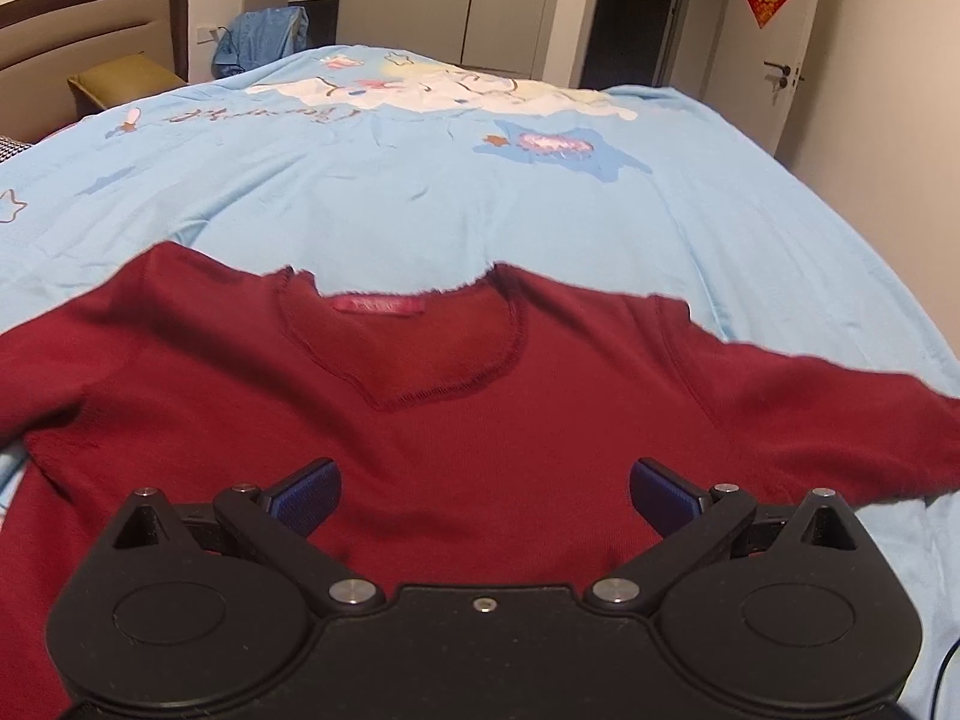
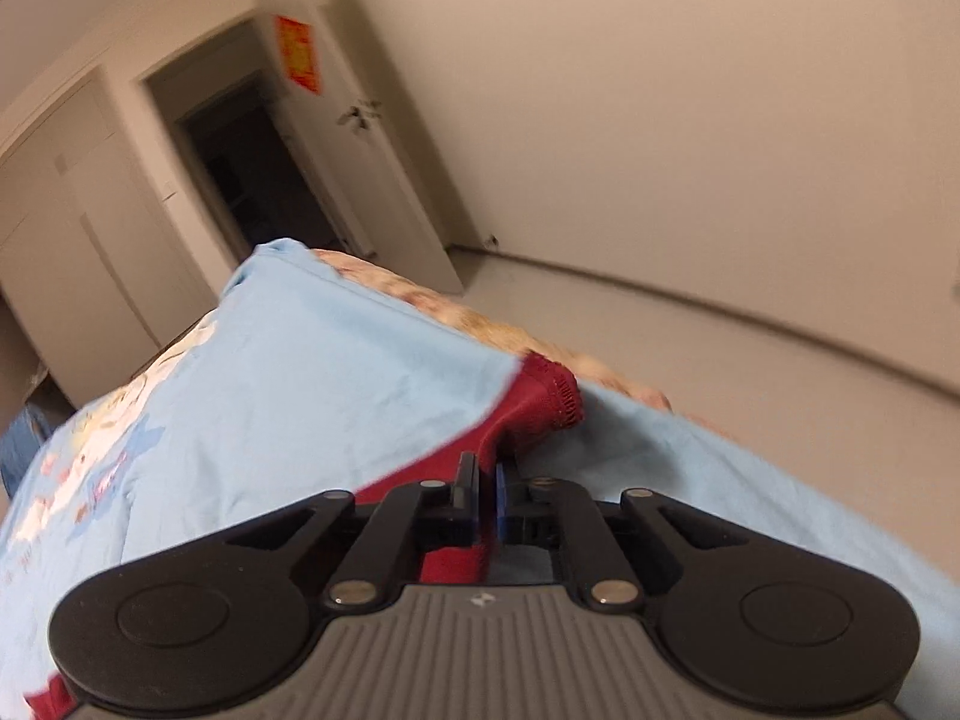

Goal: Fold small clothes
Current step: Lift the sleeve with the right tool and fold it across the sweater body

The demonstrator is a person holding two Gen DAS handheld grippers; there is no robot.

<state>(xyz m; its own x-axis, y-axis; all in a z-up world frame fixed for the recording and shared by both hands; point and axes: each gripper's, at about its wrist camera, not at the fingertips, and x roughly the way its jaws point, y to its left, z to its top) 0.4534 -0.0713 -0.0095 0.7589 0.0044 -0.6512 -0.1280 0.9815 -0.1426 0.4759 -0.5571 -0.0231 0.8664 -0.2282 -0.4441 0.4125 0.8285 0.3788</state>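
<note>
A dark red long-sleeved sweater (image 1: 468,414) lies flat on the light blue bedsheet (image 1: 360,180), neckline away from me and both sleeves spread sideways. My left gripper (image 1: 486,495) hovers over the sweater's chest, its blue pads (image 1: 309,495) wide apart with nothing between them. In the right wrist view, the sweater's sleeve (image 2: 528,408) runs toward the bed's edge, its ribbed cuff just ahead of the fingertips. My right gripper (image 2: 487,480) is shut on that sleeve, with red cloth pinched between the pads.
The bed's right edge (image 2: 660,414) drops to a pale floor (image 2: 720,360) just past the cuff. A padded headboard (image 1: 90,24) and an olive pillow (image 1: 120,81) sit far left. An open dark doorway (image 1: 636,12) and a white door stand beyond the bed.
</note>
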